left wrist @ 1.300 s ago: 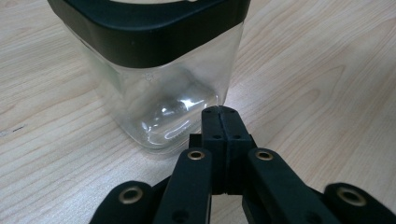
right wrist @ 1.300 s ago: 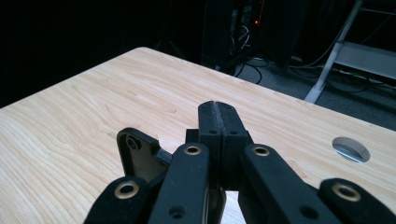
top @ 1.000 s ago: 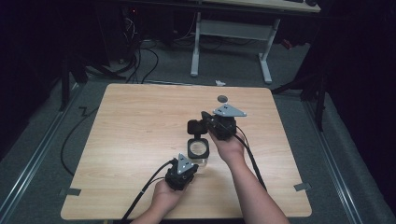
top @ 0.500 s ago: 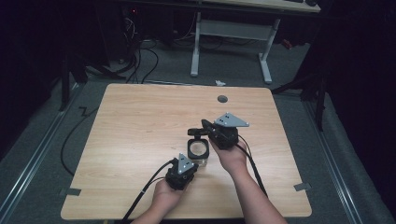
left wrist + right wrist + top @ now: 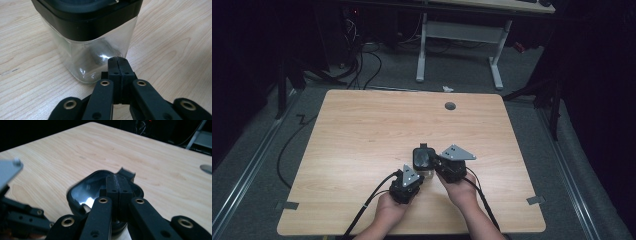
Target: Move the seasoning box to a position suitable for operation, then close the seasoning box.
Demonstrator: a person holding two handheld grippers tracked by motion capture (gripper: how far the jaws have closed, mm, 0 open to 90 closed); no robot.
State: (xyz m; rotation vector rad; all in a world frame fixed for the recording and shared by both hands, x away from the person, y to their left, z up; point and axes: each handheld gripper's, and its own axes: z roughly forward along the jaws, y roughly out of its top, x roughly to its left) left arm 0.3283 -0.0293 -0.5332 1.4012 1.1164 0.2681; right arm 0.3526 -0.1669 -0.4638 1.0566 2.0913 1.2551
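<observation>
Jaws closed, both grippers flank the jar [image 5: 423, 161] mid-table, edges distant.

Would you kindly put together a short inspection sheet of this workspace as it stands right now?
Surface: light wooden table, with a round grey port near the far edge.
Job's things: clear square container with a black lid, standing upright on the table; something dark and rounded lies inside, too blurred to name.
Clutter: nothing seen on the table.
Grippers: left gripper with jaws closed, tips at the container's lower wall; right gripper with jaws closed over the lid.
Cables: one black cable trails from the left gripper, and one from the right.
Surroundings: dark room, grey floor, white desk frame beyond the table, tape marks by the near corners.
</observation>
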